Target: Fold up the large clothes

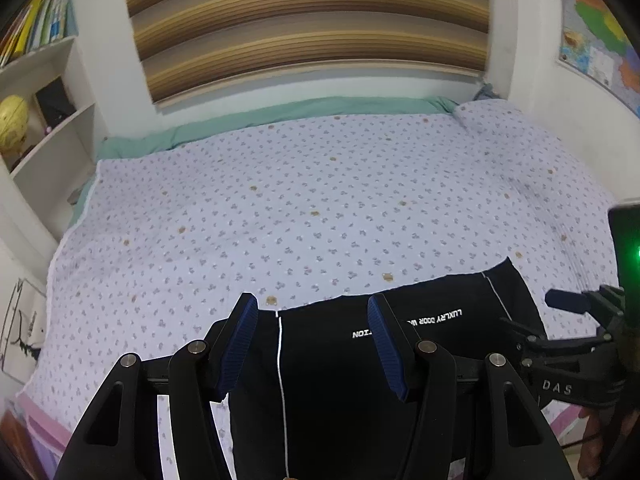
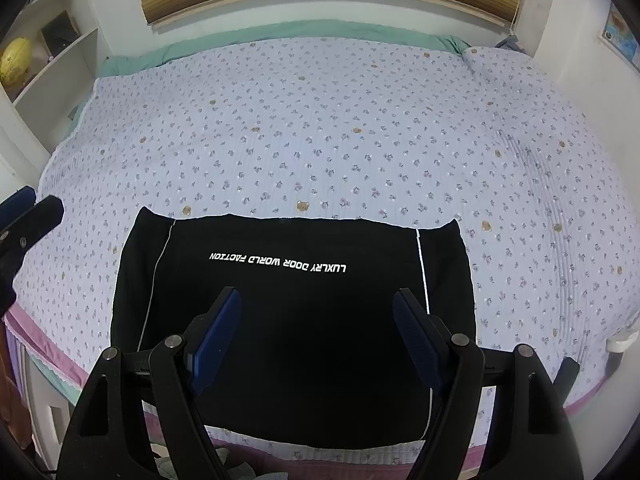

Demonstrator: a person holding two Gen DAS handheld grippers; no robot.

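A black garment, folded into a rough rectangle with white side piping and an upside-down line of white lettering, lies flat on the near edge of the floral bedspread. The left gripper hangs above the garment's left part, jaws apart and empty. The right gripper hangs above its middle, jaws likewise apart and empty.

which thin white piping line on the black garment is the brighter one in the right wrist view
The right-hand white piping line on the black garment; the left line looks dim grey.
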